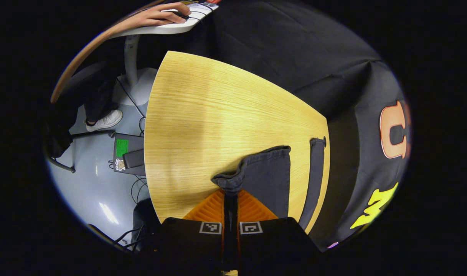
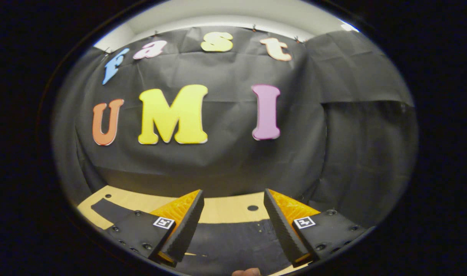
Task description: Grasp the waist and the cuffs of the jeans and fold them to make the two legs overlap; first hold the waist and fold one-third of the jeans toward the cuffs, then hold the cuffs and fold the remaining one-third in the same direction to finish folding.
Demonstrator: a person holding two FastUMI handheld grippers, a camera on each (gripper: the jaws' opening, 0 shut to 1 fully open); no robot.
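Nearest the lens in the left gripper view, the left gripper (image 1: 230,199) has its two fingers drawn almost together at 6 o'clock, with a dark strip of the jeans (image 1: 266,176) pinched between them; the fabric bunches into a rumpled fold right at the fingertips. From there the dark denim spreads toward 3 o'clock across the wooden table (image 1: 202,115), and a second narrow band of it lies along the table's far edge, near 3 o'clock. Beyond the table at 9 o'clock is a grey floor with cables, a white shoe (image 1: 104,120) and a small dark box (image 1: 127,153); at 11 o'clock a hand (image 1: 160,16) rests on a white desk. In the right gripper view, the right gripper (image 2: 233,222) stands with its fingers wide apart at 6 o'clock, holding nothing, above jeans lying flat on the table between and below them.
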